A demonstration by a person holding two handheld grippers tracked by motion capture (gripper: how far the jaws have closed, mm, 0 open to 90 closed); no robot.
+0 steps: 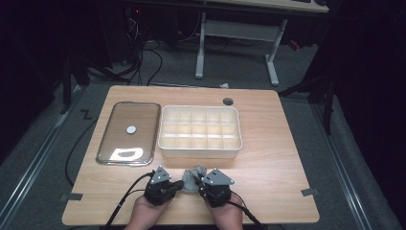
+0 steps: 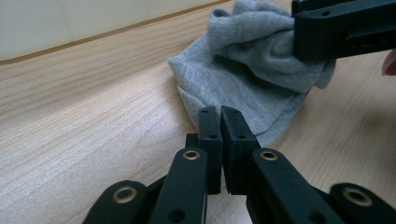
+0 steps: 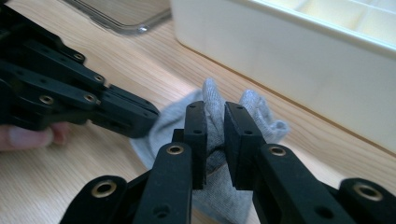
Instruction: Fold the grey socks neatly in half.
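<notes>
A small grey knitted cloth (image 1: 189, 176) lies crumpled on the wooden table (image 1: 268, 177) near its front edge, between my two grippers. In the left gripper view my left gripper (image 2: 219, 113) has its jaws together at the near hem of the cloth (image 2: 252, 70), pinching a thin edge. My right gripper (image 3: 215, 108) is shut on a bunched fold of the cloth (image 3: 212, 98), which sticks up between and behind its pads. In the high view the left gripper (image 1: 179, 185) and the right gripper (image 1: 198, 184) point towards each other, almost touching.
A white box (image 1: 200, 150) with several compartments stands just beyond the cloth. Left of it lies a clear flat lid (image 1: 143, 115) with a small white disc (image 1: 131, 129) on it. A round cable hole (image 1: 228, 101) sits at the table's far edge.
</notes>
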